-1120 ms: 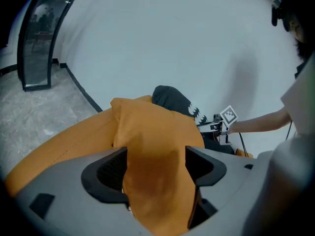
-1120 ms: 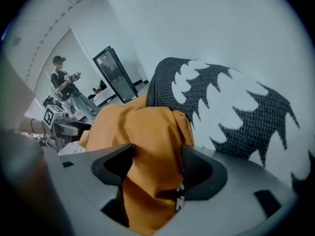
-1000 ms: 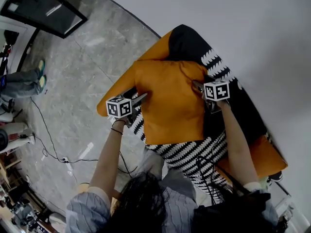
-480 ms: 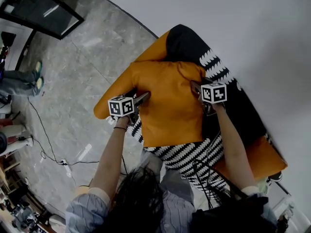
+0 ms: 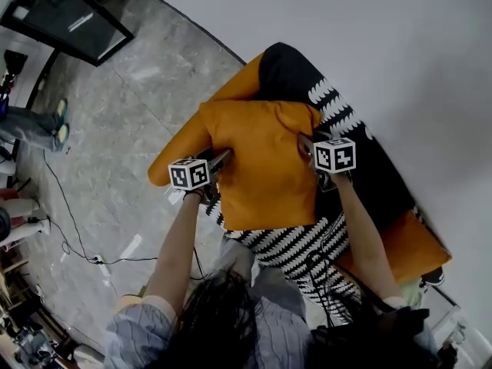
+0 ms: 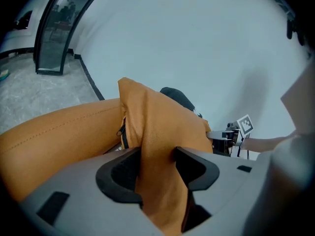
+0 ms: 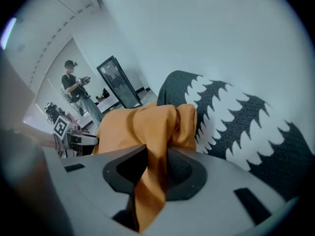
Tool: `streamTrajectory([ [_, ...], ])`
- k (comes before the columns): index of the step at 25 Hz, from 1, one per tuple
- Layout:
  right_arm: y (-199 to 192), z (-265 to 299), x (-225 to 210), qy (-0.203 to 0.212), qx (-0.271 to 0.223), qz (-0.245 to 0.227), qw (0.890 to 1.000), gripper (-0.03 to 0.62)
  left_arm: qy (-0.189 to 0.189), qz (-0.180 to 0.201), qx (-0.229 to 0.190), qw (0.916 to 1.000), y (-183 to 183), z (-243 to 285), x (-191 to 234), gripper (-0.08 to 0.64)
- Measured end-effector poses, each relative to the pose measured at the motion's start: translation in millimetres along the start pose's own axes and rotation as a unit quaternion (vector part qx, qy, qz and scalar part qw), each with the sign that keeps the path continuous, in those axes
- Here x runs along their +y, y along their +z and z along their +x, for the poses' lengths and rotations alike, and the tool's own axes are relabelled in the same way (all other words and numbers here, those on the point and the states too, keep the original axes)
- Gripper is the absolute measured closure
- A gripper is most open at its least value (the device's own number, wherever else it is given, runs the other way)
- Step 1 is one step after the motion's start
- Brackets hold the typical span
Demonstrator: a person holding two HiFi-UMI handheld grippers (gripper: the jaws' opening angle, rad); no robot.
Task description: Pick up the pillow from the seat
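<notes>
Our left gripper (image 6: 157,155) and right gripper (image 7: 156,152) have just been closing, and each now pinches a fold at opposite edges of the square orange fabric pillow (image 5: 261,171). It lies over the black-and-white zigzag-patterned seat (image 5: 304,246). We judge the grasp made and the lift due next.

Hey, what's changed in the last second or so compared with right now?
The jaws of the left gripper and the right gripper have just been closing, and each now pinches a fold of the pillow at its own side edge. Earlier they stood open at those edges. The pillow has barely shifted and still lies on the seat.
</notes>
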State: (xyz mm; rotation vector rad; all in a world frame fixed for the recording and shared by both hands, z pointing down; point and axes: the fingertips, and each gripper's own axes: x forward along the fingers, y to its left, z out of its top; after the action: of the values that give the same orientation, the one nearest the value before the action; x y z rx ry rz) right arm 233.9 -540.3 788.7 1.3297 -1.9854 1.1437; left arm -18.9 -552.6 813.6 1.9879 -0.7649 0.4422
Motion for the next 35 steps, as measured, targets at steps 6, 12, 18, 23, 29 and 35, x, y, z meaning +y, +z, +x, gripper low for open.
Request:
streamTrajectory([
  [6, -8, -44, 30, 0.005, -0.028, -0.016, 0.999, 0.489, -0.025, -0.001, -0.035, 0.9991, -9, -35, -23, 0.344],
  [12, -18, -86, 53, -0.009, -0.044, -0.032, 0.998, 0.491, -0.022, 0.01, -0.048, 0.9986, -19, -67, -50, 0.354],
  [18, -22, -127, 78, -0.016, -0.069, -0.043, 0.997, 0.494, -0.029, 0.011, -0.07, 0.9971, -21, -100, -77, 0.373],
  [23, -20, -162, 98, -0.018, -0.109, -0.051, 0.993, 0.494, -0.039, 0.016, -0.108, 0.9932, -16, -130, -102, 0.385],
  [29, -9, -212, 123, -0.025, -0.162, -0.082, 0.983, 0.494, -0.055, 0.04, -0.155, 0.9856, -2, -166, -138, 0.391],
  [35, 1, -259, 143, -0.034, -0.208, -0.089, 0.973, 0.494, -0.068, 0.077, -0.194, 0.9756, 21, -203, -177, 0.396],
])
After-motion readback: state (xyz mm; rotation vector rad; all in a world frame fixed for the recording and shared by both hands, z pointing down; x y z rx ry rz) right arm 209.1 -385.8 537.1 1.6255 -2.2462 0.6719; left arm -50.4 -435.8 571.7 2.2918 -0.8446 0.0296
